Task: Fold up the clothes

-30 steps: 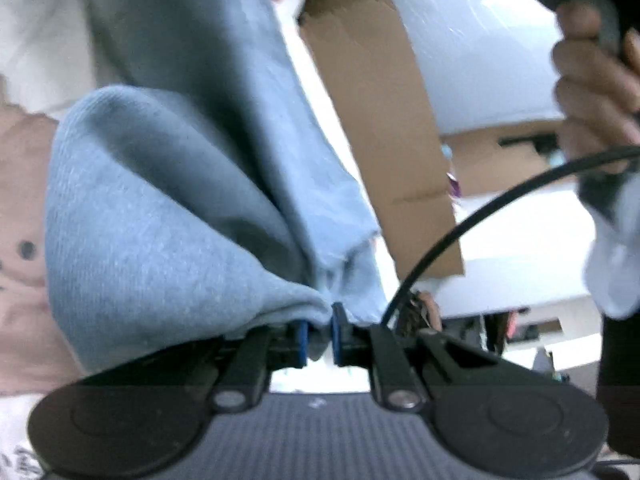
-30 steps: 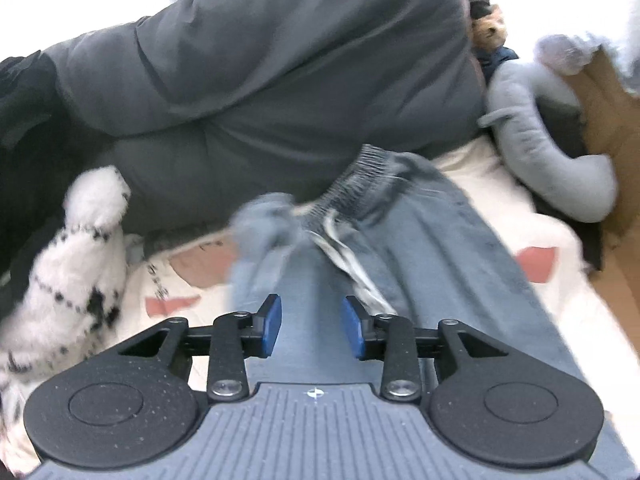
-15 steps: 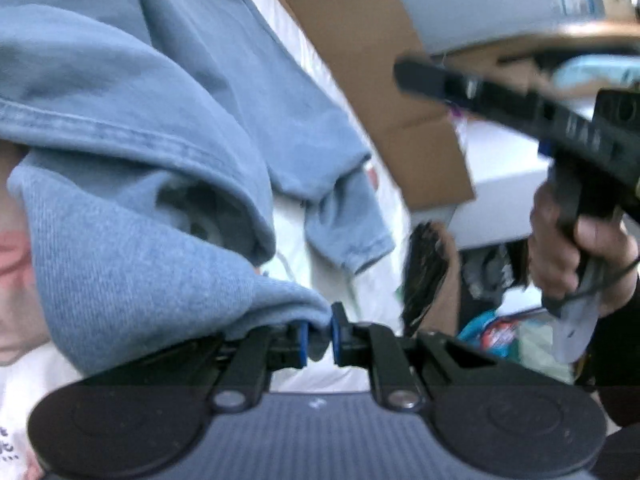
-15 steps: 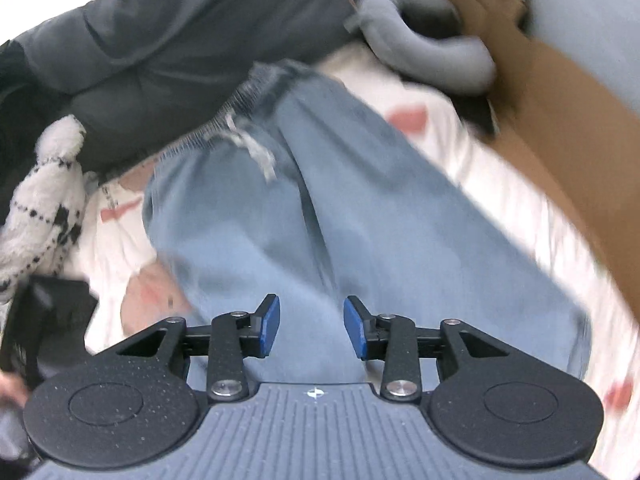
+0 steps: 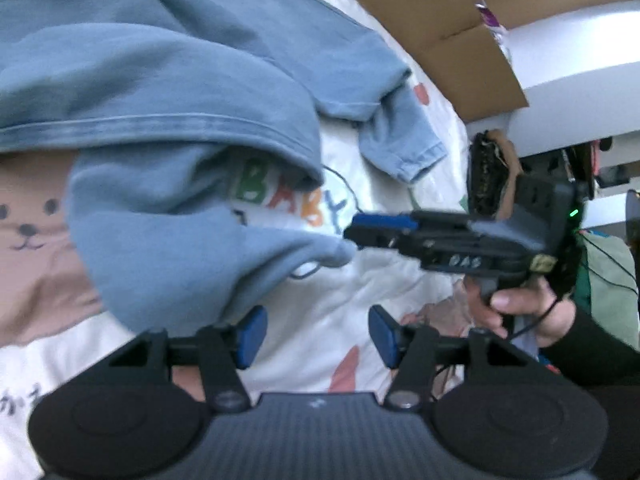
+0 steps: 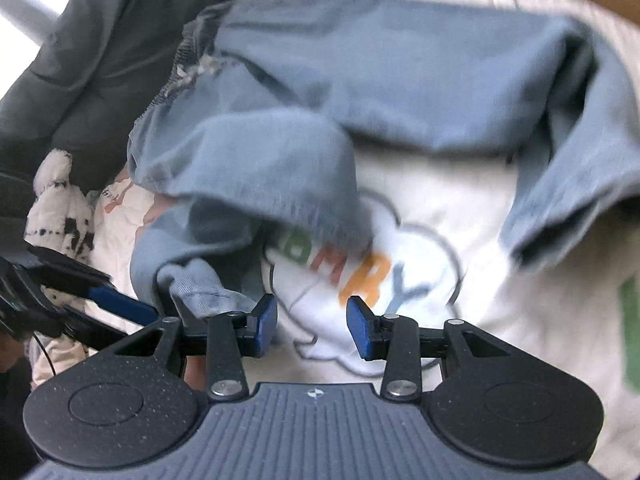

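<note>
Since a second ago your left gripper (image 5: 314, 332) has let go of the blue trousers (image 5: 168, 80) — its fingers are opening now, with nothing between them but the bedsheet (image 5: 328, 304) below, and the cuff it was pinching is slumping beside the left pad. Your right gripper (image 6: 312, 326) has swung down from the waistband end and is now hovering over the sheet's "BABY" print (image 6: 360, 276), fingers partly apart and empty. In the left view its blue fingertips (image 5: 382, 222) are reaching toward the loose fold of the leg, just beside it. The trousers are lying on the bed, one leg doubled back over itself, the other leg trailing off toward the cardboard (image 5: 440, 32). You are probably releasing so the fold can settle flat while the other hand is coming in to take over that edge.
</note>
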